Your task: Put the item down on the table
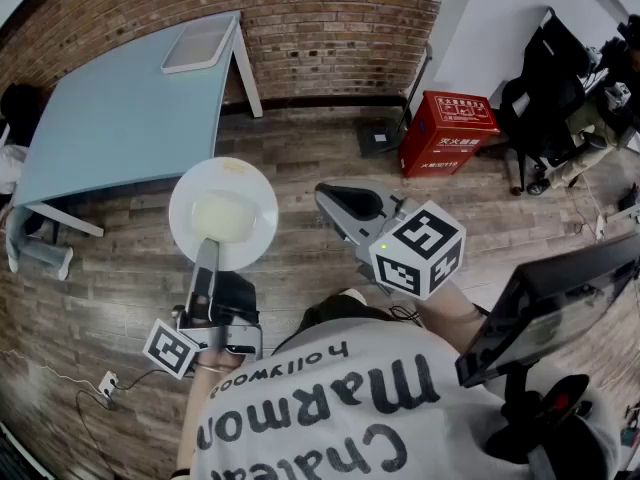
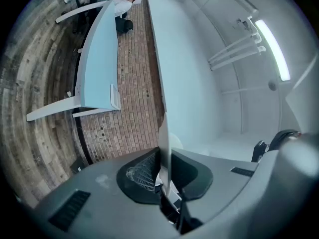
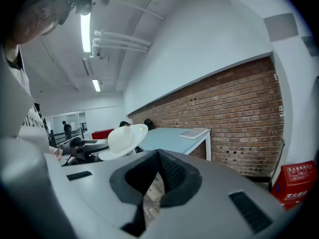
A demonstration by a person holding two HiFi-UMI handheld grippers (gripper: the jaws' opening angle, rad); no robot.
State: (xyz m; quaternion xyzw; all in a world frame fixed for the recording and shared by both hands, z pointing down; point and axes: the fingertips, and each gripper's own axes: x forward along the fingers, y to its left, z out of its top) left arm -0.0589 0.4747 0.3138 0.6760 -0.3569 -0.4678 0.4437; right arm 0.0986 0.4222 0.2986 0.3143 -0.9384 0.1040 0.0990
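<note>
Carrying a white plate (image 1: 222,213) clamped by its rim between the jaws of the left gripper (image 1: 207,253), well short of the blue surface (image 1: 120,108) ahead (right gripper (image 1: 330,196) closed, empty); set-down not yet done.

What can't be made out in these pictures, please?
Left gripper view: plate seen edge-on only.
Head view: left gripper, lower jaw hidden under the plate.
Head view: flat object on table, too small to identify.
Head view: red box, print too small.
</note>
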